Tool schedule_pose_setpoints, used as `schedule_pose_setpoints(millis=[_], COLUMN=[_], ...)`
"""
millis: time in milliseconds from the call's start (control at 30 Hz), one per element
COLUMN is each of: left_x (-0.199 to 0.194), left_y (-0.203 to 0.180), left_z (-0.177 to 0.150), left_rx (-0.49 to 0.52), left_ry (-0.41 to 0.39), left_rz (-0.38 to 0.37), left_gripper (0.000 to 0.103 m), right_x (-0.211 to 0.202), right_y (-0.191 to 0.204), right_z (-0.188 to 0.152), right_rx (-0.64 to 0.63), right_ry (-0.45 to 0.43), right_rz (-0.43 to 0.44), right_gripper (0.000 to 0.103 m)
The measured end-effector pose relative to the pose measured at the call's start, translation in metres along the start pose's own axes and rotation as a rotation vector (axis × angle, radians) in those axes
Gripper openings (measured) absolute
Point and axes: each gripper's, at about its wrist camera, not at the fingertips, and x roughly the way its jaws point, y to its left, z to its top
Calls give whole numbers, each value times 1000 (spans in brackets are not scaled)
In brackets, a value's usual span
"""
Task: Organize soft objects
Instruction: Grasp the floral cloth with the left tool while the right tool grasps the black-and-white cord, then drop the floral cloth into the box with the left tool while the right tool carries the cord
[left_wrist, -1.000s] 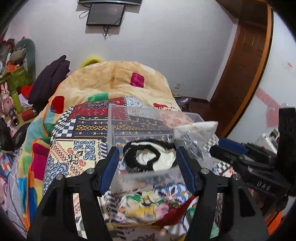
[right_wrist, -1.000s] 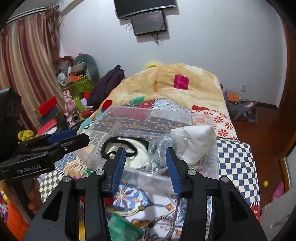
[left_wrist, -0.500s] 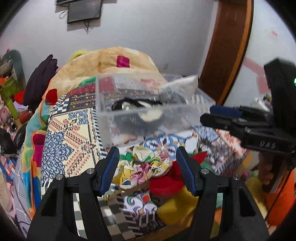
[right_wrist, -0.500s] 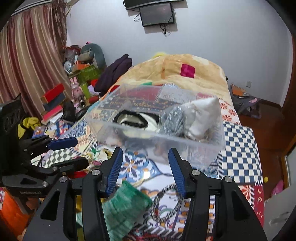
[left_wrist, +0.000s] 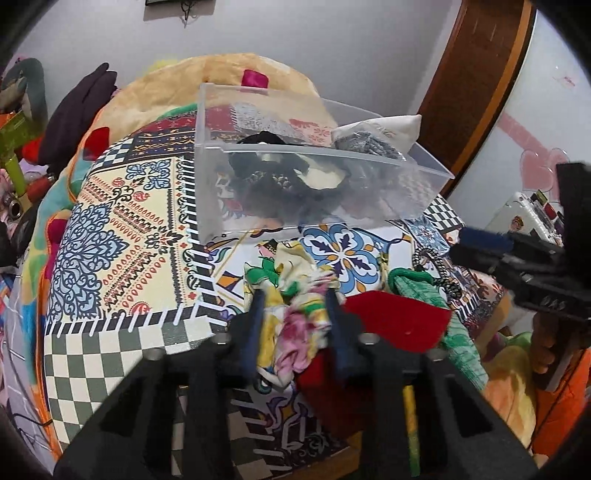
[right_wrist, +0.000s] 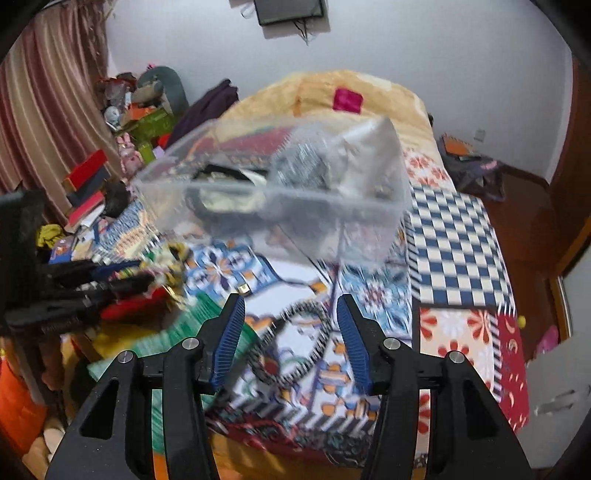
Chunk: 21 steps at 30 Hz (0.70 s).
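Observation:
A clear plastic bin (left_wrist: 388, 199) (right_wrist: 332, 229) sits on the patterned bed and holds black-and-white cloth (left_wrist: 291, 173), a grey knit item (left_wrist: 369, 146) and a white pouch (left_wrist: 395, 123). My left gripper (left_wrist: 295, 306) is shut on a floral cloth (left_wrist: 295, 325) in front of the bin. A red cloth (left_wrist: 399, 321) and a green knit cloth (left_wrist: 417, 290) (right_wrist: 184, 332) lie beside it. My right gripper (right_wrist: 288, 314) is open and empty above a black-and-white braided cord (right_wrist: 295, 343).
The bed's patterned quilt (left_wrist: 122, 236) runs far back to a beige blanket (right_wrist: 332, 85). Dark clothes (left_wrist: 77, 110) and cluttered toys and boxes (right_wrist: 129, 122) stand at the left. A wooden door (left_wrist: 476, 81) is at the right.
Both grippers drew back from the bin and dropped toward the cloth pile. My left gripper's jaws closed on the floral cloth. My right gripper stayed open.

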Motion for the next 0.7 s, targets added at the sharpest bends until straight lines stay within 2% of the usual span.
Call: schedule_pose_setpoints(millis=[67, 167, 300, 433, 467, 700], left_x=[-1, -7, -28, -55, -60, -70], left_y=[-1, -2, -5, -13, -14, -18], left_z=[0, 2, 7, 17, 20, 43], left_rx=[1, -1, 9, 33, 36, 58], left_ry=[-5, -25, -98, -204, -225, -306], left_rz=[-4, 0, -1, 12, 16, 74], left_gripper=[14, 10, 10, 10, 10, 10], right_x=[3, 8, 13, 15, 16, 4], right_y=[-2, -5, -9, -10, -9, -3], right_z=[-5, -12, -14, -15, -15, -11], right_rx=[7, 16, 32, 26, 20, 14], right_ry=[25, 58, 70, 73, 72, -2], right_rz=[-1, -8, -1, -1, -6, 0], right_gripper=[49, 49, 48, 16, 12, 7])
